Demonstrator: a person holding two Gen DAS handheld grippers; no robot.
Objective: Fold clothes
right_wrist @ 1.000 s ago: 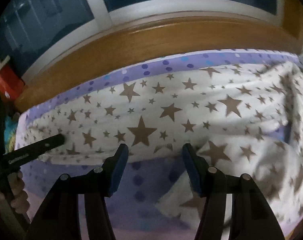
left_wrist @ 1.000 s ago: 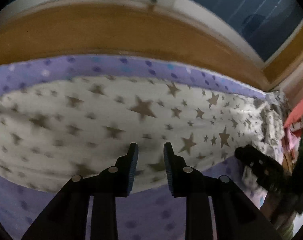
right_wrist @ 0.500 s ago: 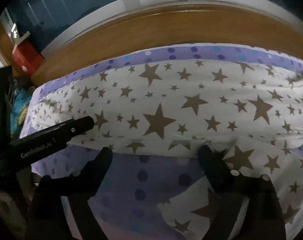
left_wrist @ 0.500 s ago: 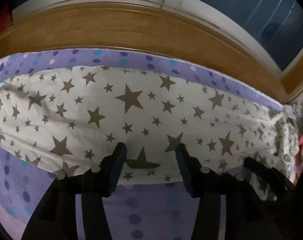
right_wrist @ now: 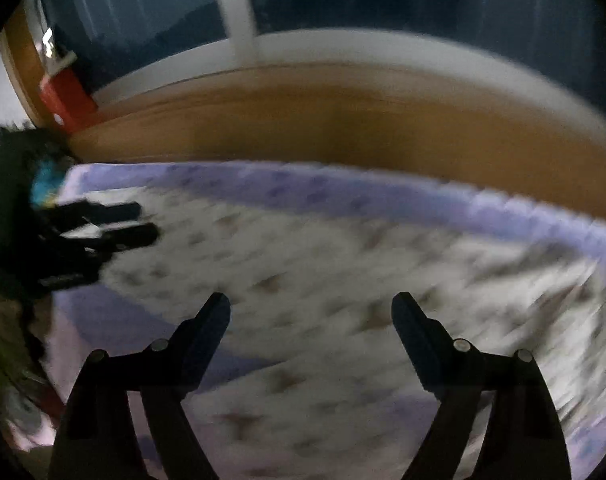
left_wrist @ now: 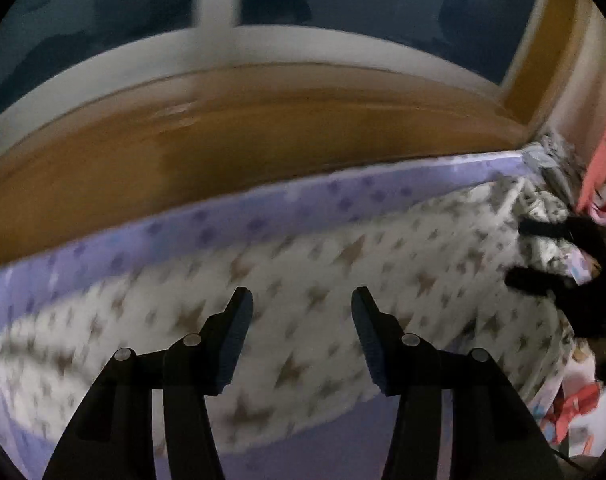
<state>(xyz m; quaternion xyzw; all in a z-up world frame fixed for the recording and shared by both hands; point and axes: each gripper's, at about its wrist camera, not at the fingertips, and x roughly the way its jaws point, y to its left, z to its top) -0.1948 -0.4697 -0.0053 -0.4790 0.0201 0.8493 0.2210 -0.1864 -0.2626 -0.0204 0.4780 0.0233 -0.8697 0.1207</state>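
Purple dotted bed sheet [left_wrist: 263, 216] below a wooden sill [left_wrist: 223, 136] and dark window. White star-print garment [left_wrist: 343, 280] lies spread flat along the sheet, blurred by motion. Left tongs [left_wrist: 302, 300] hang spread and empty over the garment's near edge; right tongs [right_wrist: 311, 308] hang spread and empty over the same garment, nearer its bunched end.

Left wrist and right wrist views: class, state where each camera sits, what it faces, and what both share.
Left wrist: on the left tongs, open, facing the star-print garment; right tongs at the right edge.
Right wrist: on the right tongs, open, facing the same garment; left tongs at the left edge.
Shared: garment, purple dotted sheet, wooden board, window.
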